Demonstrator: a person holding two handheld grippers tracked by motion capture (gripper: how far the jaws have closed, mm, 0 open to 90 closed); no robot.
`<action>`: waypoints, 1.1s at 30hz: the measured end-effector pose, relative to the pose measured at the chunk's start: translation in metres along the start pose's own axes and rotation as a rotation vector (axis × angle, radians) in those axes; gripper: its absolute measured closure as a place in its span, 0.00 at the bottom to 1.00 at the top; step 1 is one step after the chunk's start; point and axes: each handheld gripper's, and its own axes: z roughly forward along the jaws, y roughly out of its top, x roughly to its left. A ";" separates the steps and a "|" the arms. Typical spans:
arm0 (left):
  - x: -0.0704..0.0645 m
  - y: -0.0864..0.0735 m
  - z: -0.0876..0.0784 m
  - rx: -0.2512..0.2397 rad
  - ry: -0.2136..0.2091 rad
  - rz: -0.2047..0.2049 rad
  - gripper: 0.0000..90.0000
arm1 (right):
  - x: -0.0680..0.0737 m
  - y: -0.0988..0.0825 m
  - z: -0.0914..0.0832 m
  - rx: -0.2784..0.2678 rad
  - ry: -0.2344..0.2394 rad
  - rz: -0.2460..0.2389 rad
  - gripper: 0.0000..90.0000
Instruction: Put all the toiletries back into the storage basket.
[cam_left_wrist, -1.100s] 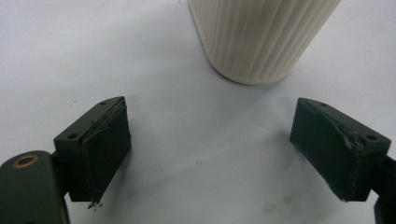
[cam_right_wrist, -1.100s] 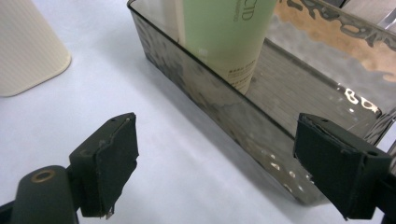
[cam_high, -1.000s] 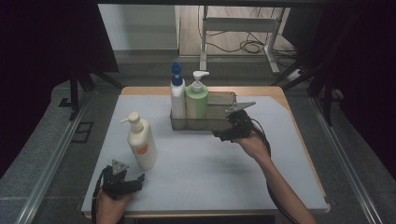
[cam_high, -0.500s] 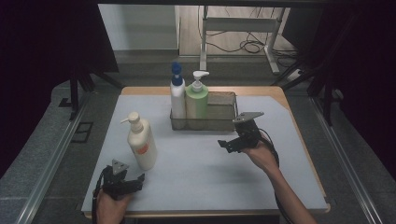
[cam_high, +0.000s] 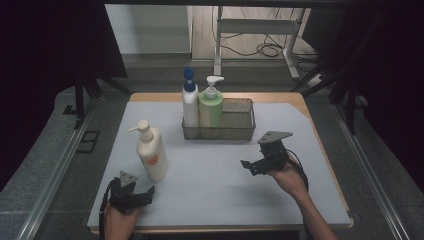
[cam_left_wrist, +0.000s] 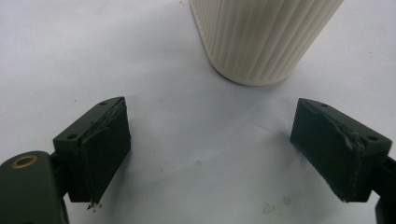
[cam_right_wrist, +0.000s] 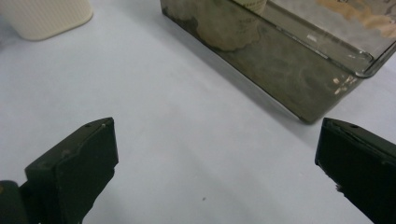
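Cream pump bottle (cam_high: 151, 154) stands upright on the white table cover (cam_high: 210, 200) in the high view, just ahead of the left gripper (cam_high: 142, 192), whose jaws point toward its base; the right gripper (cam_high: 248, 165) hangs well apart from it, jaws spread with nothing between them, just in front of the smoky tray (cam_high: 235, 131) that holds a blue-capped white bottle (cam_high: 190, 102) and a green bottle (cam_high: 211, 106).

Left gripper view: ribbed cream bottle base (cam_left_wrist: 261, 39) sits ahead of the two wide-apart jaws, slightly toward the right one, touching neither.

Right gripper view: jaws gape empty; the tray's near wall (cam_right_wrist: 275, 65) lies ahead toward the right jaw, the cream bottle's base (cam_right_wrist: 44, 16) far ahead beyond the left jaw
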 end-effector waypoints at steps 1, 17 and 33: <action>0.000 0.000 0.000 -0.002 -0.001 -0.002 0.13 | 0.001 -0.002 -0.001 0.001 -0.006 -0.003 0.00; -0.001 0.000 0.000 -0.002 0.003 0.000 0.13 | -0.002 -0.047 -0.016 0.010 -0.041 0.055 0.00; 0.000 0.002 0.000 0.012 -0.006 0.003 0.14 | -0.002 -0.081 -0.010 0.050 -0.047 0.090 0.01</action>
